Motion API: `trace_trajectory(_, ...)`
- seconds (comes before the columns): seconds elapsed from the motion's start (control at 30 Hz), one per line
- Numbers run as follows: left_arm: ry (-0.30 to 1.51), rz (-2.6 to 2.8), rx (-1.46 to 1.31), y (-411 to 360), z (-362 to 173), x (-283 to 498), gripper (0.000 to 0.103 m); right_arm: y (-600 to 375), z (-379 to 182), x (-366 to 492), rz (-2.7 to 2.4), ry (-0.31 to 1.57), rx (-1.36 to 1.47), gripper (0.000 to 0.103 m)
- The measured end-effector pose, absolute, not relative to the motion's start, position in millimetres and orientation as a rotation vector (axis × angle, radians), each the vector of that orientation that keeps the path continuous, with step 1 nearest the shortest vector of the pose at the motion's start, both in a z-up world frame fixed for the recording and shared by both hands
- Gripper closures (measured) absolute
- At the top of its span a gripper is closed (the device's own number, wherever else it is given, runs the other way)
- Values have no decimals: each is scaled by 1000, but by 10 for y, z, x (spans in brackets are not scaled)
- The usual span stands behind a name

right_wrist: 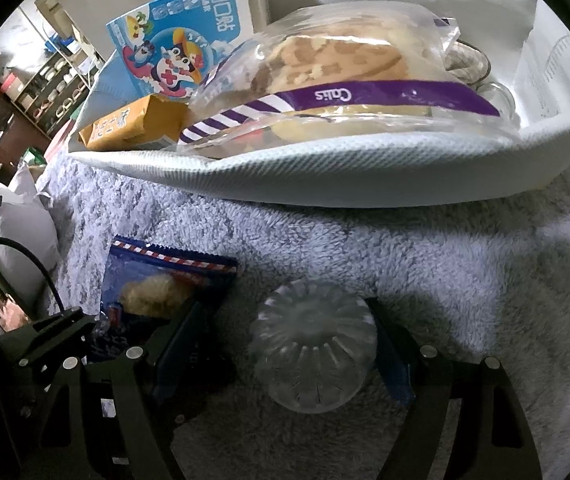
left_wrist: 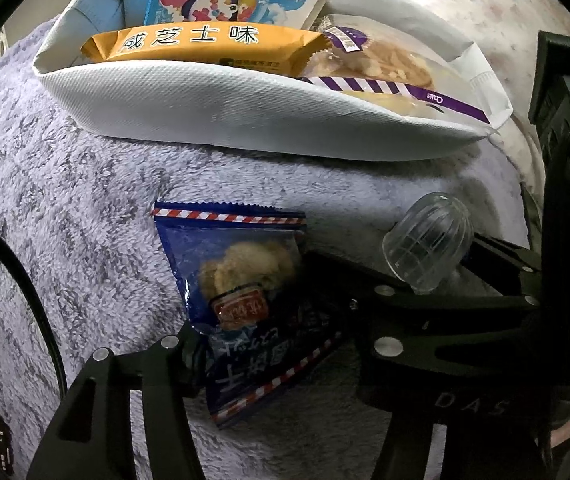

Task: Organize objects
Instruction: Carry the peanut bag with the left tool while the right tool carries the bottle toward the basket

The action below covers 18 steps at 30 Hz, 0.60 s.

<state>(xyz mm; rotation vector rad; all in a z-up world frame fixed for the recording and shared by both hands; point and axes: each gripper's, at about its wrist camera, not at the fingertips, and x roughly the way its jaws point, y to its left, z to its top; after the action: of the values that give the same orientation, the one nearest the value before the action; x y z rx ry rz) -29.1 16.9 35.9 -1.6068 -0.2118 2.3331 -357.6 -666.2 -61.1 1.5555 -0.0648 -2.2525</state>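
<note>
Left gripper (left_wrist: 251,302) jaws apart astride blue packet (left_wrist: 225,248); right gripper (right_wrist: 285,312) flanks clear cup (right_wrist: 313,344), grip unclear; "Calis" on bread (right_wrist: 345,56)

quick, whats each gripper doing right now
left gripper: open, blue snack packet lying between its fingers.
right gripper: open around the clear ribbed cup, gap on one side, not clamped.

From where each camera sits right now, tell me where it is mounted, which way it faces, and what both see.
Left wrist: on the left gripper, facing steeply down at the blue snack packet between its fingers on the fleece blanket; the right gripper's body shows at right.
Right wrist: on the right gripper, facing down at the clear ribbed cup between its fingers; the left gripper shows at lower left.
Shared: packet, cup, blanket, white bag of snacks.
</note>
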Motion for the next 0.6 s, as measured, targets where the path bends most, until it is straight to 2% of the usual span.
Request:
trace_trajectory(0.03, -218, 2334, -1605, 242, 234, -289, 43, -6659, -612, -3576, -2252, -66, 1556, 23)
trace_trajectory(0.3, -264, 2342, -1590, 252, 236, -297, 43, -6657, -607, -3598, -2241, -71, 1563, 23)
trace_trajectory(0.37, -281, 2348, -1591, 244, 239, -304, 48, -6634, -602, -3610, -2233, -93, 1565, 24)
trace_trajectory(0.4, -285, 2363, -1600, 227, 242, -313, 58, -6621, -601, -3615, -2229, -107, 1566, 24)
trace_trajectory(0.43, -288, 2373, -1607, 210, 243, -322, 64, -6605, -598, -3621, -2226, -124, 1569, 24)
trace_trajectory(0.5, -339, 2358, -1605, 166, 237, -342, 65, -6578, -589, -3629, -2225, -146, 1574, 27)
trace_trajectory(0.57, -377, 2351, -1601, 143, 240, -353, 67, -6539, -571, -3641, -2233, -175, 1592, 34)
trace_trajectory(0.6, -393, 2348, -1593, 132, 246, -356, 71, -6522, -565, -3643, -2245, -185, 1608, 42)
